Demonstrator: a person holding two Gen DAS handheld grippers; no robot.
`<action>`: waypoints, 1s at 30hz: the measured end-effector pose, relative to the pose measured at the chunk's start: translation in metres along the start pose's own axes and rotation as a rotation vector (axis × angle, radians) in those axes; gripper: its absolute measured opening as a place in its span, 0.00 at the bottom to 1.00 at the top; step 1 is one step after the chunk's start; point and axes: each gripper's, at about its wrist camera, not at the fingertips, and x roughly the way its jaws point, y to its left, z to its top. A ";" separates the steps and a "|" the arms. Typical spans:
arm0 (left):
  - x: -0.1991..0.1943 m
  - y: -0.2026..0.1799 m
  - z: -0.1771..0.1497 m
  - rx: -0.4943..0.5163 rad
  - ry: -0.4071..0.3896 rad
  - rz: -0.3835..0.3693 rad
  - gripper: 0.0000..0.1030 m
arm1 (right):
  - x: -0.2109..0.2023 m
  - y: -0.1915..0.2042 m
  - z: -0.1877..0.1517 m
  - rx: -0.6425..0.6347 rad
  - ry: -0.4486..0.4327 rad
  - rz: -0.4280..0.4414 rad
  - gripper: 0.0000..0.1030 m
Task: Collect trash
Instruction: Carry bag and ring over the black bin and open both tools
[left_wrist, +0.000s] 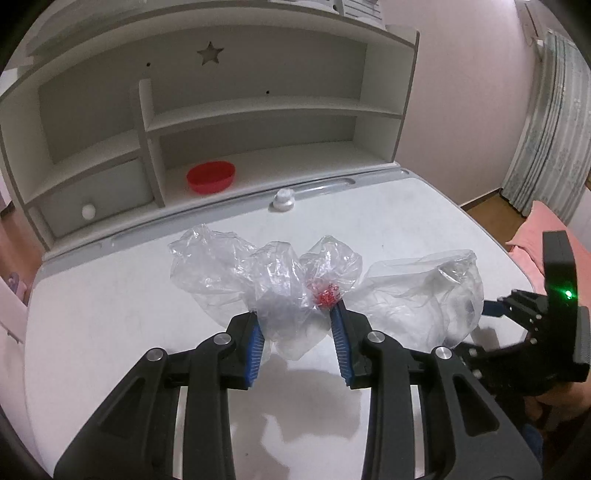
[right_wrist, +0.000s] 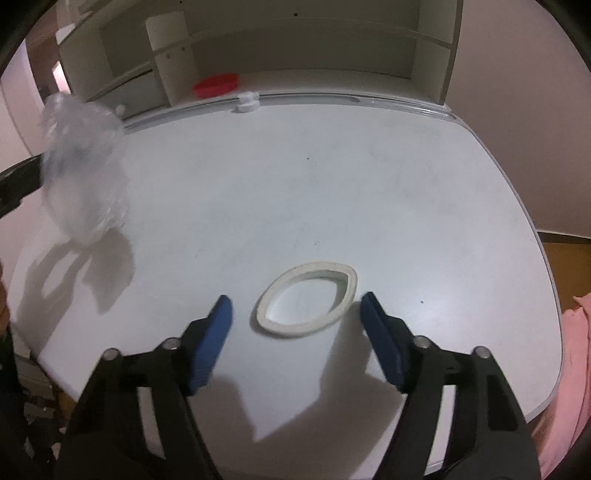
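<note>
**Bag in hand, ring still on the desk**

My left gripper (left_wrist: 297, 321) has its blue pads pressed into a bunch of the clear plastic bag (left_wrist: 266, 280), which billows up above the white desk (left_wrist: 388, 229); I read that as a grip on the bag, though the jaws stand fairly wide around the gathered film. Something small and red (left_wrist: 327, 293) sits inside the bag near the right pad (too crumpled over to name). From the right wrist view the same bag hangs at the far left, blurred.

My right gripper (right_wrist: 295, 314) is spread apart and holds nothing. It hovers with a white ring (right_wrist: 308, 299), squashed to an eye shape, lying flat on the desk between and just ahead of its fingertips, not touching either as far as I can tell.

By my judgement the job is partway: the bag is up and ready, perhaps one piece is in, and the ring is left to pick up. A red bowl (left_wrist: 210, 177) sits on the lower shelf (left_wrist: 314, 162) behind; whether it counts as trash I cannot say.
</note>
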 end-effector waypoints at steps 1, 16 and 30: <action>0.000 0.000 -0.001 0.000 0.000 0.002 0.31 | 0.001 0.003 0.002 -0.001 -0.003 -0.027 0.50; 0.015 -0.108 -0.004 0.135 0.035 -0.140 0.31 | -0.060 -0.088 -0.048 0.215 -0.096 -0.084 0.48; 0.055 -0.341 -0.034 0.376 0.100 -0.479 0.31 | -0.135 -0.274 -0.234 0.638 -0.123 -0.302 0.48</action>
